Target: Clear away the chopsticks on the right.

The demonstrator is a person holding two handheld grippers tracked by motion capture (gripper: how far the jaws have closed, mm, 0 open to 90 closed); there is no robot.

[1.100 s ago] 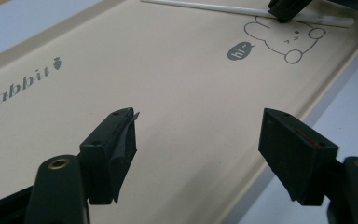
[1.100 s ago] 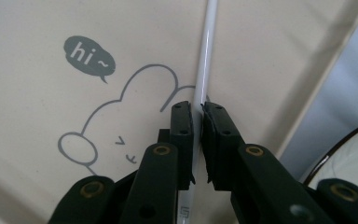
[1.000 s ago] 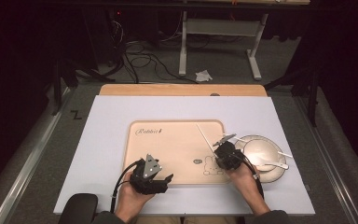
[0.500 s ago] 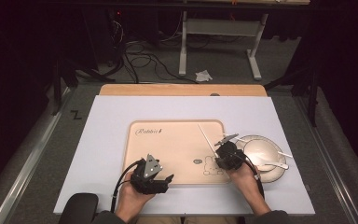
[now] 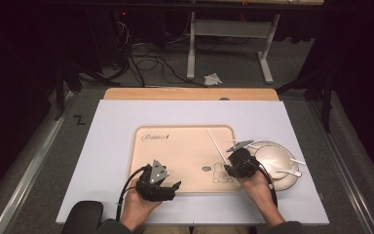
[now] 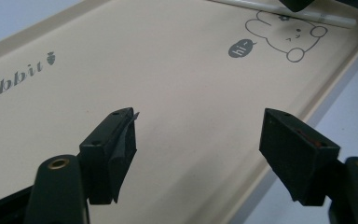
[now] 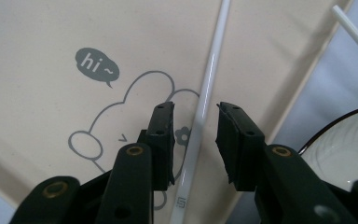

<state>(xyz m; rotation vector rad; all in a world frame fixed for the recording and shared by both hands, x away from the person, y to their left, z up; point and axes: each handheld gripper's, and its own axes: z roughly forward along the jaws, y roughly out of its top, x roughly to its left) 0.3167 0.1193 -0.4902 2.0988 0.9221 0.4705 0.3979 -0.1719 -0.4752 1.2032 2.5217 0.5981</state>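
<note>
A beige tray (image 5: 185,156) printed with a rabbit lies on the white table top. On its right part rests a white chopstick (image 5: 216,144). My right gripper (image 5: 231,165) is low over it. In the right gripper view the jaws straddle the chopstick (image 7: 212,70) with a thin gap on each side, so the right gripper (image 7: 196,135) is open and narrow. My left gripper (image 5: 173,187) hovers at the tray's front edge. It stands wide open (image 6: 198,126) over bare tray (image 6: 168,70), holding nothing.
A white bowl (image 5: 277,158) with a white spoon (image 5: 285,170) in it stands just right of the tray. A second white chopstick (image 7: 354,35) lies beside the bowl (image 7: 349,144). A wooden board (image 5: 190,93) borders the table's far edge.
</note>
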